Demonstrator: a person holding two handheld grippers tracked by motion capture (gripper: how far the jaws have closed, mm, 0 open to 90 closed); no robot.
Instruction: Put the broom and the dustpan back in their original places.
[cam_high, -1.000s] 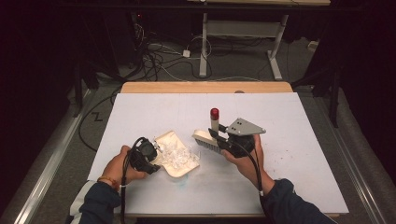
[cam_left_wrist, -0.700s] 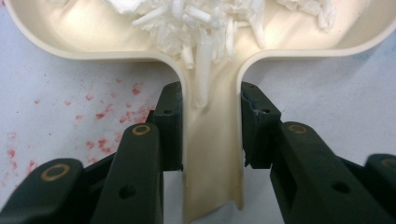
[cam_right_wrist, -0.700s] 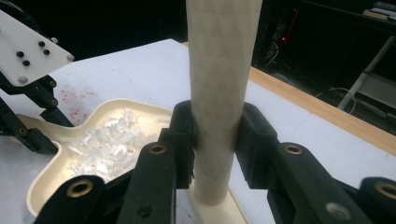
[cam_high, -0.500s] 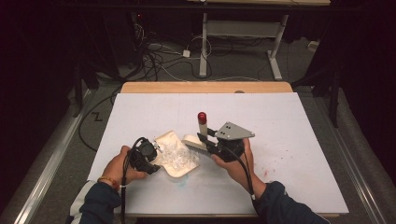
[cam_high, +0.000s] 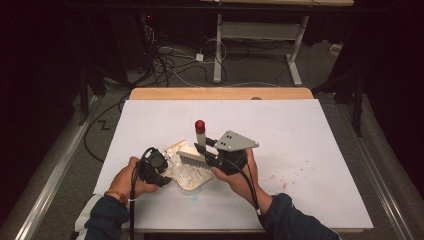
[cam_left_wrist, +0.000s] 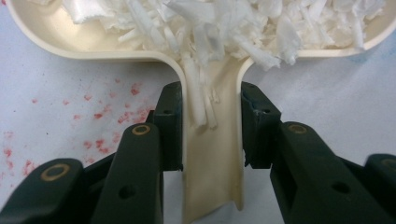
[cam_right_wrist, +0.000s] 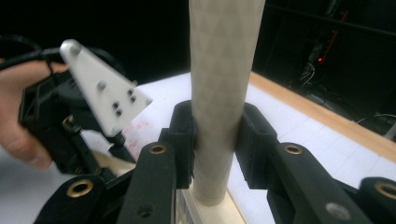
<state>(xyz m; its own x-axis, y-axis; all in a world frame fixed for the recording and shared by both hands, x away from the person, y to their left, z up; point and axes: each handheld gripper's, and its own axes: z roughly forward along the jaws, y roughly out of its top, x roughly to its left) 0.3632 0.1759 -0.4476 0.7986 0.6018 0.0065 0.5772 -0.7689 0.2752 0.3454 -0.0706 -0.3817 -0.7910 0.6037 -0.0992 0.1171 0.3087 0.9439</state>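
No legible text, label, brand, number or sign in any view. Surfaces checked: cream dustpan (cam_left_wrist: 212, 154) held between the jaws of the left gripper (cam_left_wrist: 211, 126), plain, unmarked. Brush handle (cam_right_wrist: 224, 70) clamped in the right gripper (cam_right_wrist: 215, 135) carries a faint woven diamond pattern, no lettering. Grey plate (cam_right_wrist: 103, 88) beside it bears screw heads, no markings. Red specks on the table sheet (cam_left_wrist: 70, 116) form no characters.

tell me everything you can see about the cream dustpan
The cream dustpan looks like smooth plastic: a shallow rounded tray with a raised rim and a narrow channelled handle. It lies flat on the white table cover, holding a heap of white shreds, a few spilling down the handle. The left gripper has its jaws closed on the handle's sides. The brush sits over its far edge.
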